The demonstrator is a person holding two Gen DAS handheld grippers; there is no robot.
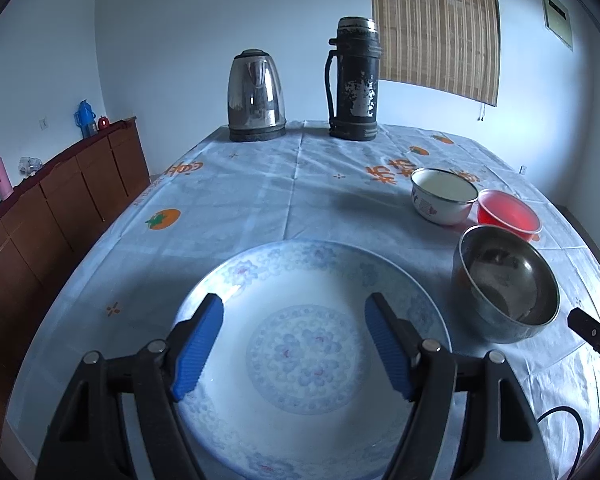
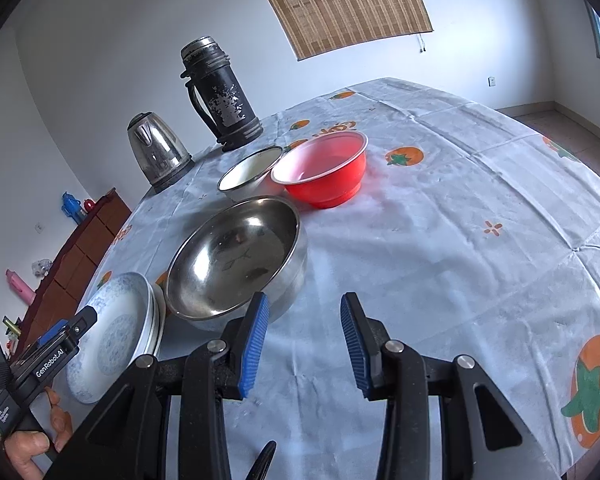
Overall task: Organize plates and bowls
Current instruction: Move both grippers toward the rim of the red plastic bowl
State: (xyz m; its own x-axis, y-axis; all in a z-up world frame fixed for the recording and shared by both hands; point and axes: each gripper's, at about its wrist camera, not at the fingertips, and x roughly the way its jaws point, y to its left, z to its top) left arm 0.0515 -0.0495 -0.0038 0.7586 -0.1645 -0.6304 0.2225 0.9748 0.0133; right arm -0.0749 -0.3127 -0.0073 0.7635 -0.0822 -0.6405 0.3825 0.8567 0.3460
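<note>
On my left gripper (image 2: 66,334), seen from my right wrist, white lettering reads "GenRobot.AI"; the orange characters printed on the tablecloth (image 1: 260,200) are too distorted to read.

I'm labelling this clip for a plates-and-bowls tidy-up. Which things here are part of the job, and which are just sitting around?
Part of the job:
patterned plates, stacked
steel bowl
red bowl
white enamel bowl
left tongs, open over the plates
right tongs, open

Just sitting around:
kettle
black flask
tablecloth
sideboard
</note>
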